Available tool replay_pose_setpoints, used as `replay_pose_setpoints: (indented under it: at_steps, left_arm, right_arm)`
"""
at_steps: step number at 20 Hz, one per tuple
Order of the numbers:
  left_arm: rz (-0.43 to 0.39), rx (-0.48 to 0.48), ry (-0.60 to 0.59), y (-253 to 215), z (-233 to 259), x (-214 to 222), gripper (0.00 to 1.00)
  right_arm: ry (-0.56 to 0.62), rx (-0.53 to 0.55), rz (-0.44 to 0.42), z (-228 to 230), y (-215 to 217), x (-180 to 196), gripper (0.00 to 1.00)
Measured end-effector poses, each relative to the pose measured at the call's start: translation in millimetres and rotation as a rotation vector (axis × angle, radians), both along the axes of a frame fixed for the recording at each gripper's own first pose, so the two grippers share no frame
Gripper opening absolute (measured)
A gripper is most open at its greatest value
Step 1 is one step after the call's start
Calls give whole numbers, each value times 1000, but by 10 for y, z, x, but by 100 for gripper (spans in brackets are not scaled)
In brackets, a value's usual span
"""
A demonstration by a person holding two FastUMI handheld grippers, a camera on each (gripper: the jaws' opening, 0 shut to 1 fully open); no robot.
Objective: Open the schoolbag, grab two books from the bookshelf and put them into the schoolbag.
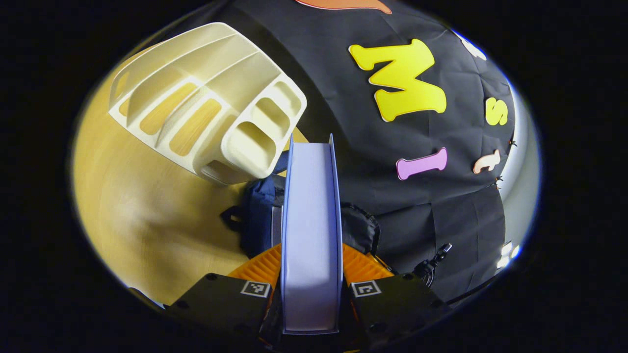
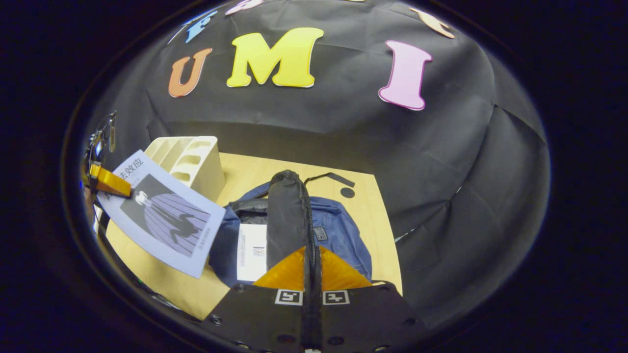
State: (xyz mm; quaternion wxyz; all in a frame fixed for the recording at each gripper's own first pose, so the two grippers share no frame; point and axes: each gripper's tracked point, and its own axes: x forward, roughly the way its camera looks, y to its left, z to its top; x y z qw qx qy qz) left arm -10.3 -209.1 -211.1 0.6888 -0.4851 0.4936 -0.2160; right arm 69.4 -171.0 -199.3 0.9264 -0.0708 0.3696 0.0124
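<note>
Tabletop (image 2: 378,230) bears open schoolbag (image 2: 338,230) with one book (image 2: 251,251) inside

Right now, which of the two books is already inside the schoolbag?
The white-covered book lying in the open blue schoolbag; the purple-covered book is held above the table by the left tongs.

The bookshelf (image 2: 189,159) stands on the table (image 2: 373,215) just behind the schoolbag (image 2: 338,230).

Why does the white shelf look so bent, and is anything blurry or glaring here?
Left gripper view: fisheye lens bows the bookshelf; the held book is close and soft, shadowed near its base. Right gripper view: the table edge curves; light is even, with no strong glare on the schoolbag.
</note>
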Motion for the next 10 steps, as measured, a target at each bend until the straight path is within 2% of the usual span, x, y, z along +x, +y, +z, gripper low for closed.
replay_pose_setpoints:
  at_steps: [4, 7, 10]
  left_arm:
    - [27, 5, 16, -312, -284, 11, 46]
    - [31, 30, -21, -518, -421, 51, 46]
    - [32, 12, -35, -734, -483, 94, 46]
  right_arm:
    - [5, 10, -14, 8, -58, 18, 0]
    - [12, 4, -15, 13, -99, 6, 0]
    - [18, -5, -13, 12, -128, 20, 0]
